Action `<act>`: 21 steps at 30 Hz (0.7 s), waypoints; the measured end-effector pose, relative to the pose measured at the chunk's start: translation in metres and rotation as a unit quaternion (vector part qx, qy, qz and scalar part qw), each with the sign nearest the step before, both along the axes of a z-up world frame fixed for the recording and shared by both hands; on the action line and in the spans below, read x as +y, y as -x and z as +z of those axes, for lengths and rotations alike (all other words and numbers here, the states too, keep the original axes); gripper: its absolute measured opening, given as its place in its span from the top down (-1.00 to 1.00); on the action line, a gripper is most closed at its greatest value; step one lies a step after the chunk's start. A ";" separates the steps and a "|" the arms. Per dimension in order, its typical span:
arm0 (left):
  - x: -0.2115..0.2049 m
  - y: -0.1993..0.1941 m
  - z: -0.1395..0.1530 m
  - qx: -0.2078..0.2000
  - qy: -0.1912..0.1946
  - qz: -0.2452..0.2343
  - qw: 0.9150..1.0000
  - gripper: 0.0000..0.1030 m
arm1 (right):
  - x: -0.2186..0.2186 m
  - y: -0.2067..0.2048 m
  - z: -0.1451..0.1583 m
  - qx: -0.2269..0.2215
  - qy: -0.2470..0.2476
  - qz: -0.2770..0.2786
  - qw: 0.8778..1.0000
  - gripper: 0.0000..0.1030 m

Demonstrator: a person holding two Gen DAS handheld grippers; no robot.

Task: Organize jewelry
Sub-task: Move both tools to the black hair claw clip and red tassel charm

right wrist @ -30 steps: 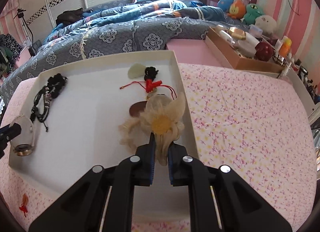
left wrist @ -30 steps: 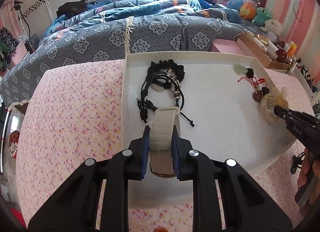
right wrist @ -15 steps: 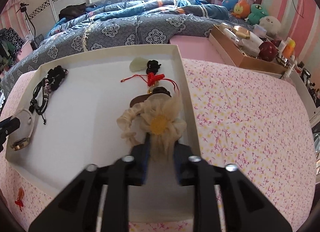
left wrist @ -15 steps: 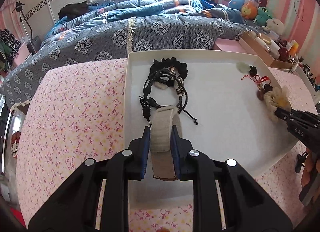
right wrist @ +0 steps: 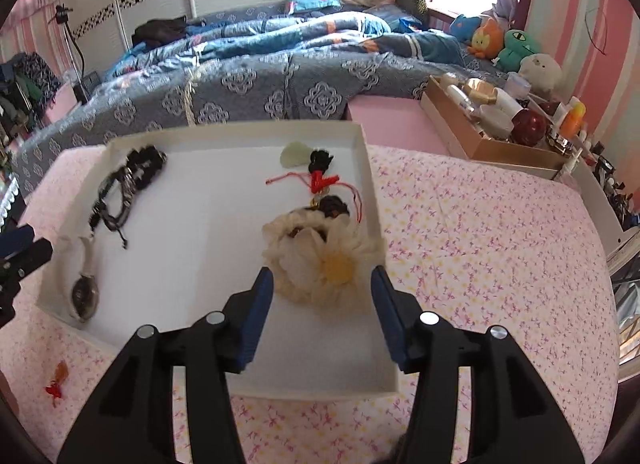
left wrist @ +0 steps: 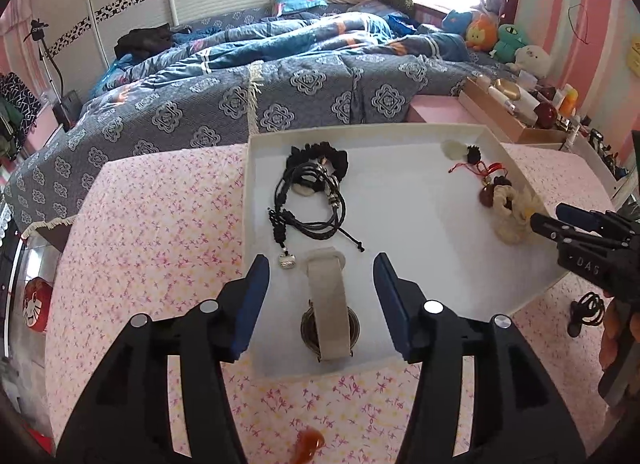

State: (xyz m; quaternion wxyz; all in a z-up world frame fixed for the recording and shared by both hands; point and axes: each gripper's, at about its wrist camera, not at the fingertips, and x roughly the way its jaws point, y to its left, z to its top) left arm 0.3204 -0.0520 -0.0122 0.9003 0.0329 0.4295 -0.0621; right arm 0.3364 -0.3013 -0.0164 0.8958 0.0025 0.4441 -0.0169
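A white tray (left wrist: pixel 400 131) rests on the pink floral cloth. A watch with a beige strap (left wrist: pixel 327 300) lies at the tray's near left edge, between the spread fingers of my left gripper (left wrist: pixel 322 276), which is open. A cream flower hair tie (right wrist: pixel 320 260) lies by the tray's right wall, just beyond my open right gripper (right wrist: pixel 322 288). Black cord bracelets (left wrist: pixel 312 199) and a black scrunchie (left wrist: pixel 318 155) lie farther back on the left. A red-tasselled charm (right wrist: pixel 320 181) and a pale green pendant (right wrist: pixel 294 153) lie at the back right.
A small orange-red trinket (right wrist: pixel 58 380) lies on the cloth left of the tray, and a black hair tie (left wrist: pixel 584 312) lies right of it. A cardboard box of cosmetics (right wrist: pixel 492 123) stands at the back right. A bed with a blue patterned quilt (left wrist: pixel 240 95) runs behind the table.
Both grippers have opened. The left one let go of the watch, which now lies in the tray. The right one let go of the flower hair tie, now resting by the tray's right wall.
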 end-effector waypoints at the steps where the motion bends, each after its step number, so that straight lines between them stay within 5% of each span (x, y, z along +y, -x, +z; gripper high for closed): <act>1: 0.002 0.003 0.004 -0.003 0.002 0.000 1.000 -0.12 | -0.002 0.003 0.005 -0.005 -0.004 -0.002 1.000 0.00; 6: 0.012 0.024 0.025 -0.022 0.002 0.006 1.000 -0.36 | -0.012 0.022 0.024 -0.017 -0.014 -0.009 1.000 -0.05; 14: 0.026 0.071 0.029 -0.028 0.009 0.014 0.999 -0.79 | -0.022 0.074 0.034 -0.037 -0.013 -0.013 0.999 -0.50; 21: 0.022 0.118 0.023 -0.044 0.000 0.007 0.999 -0.91 | -0.022 0.112 0.026 -0.037 -0.023 -0.007 0.999 -0.55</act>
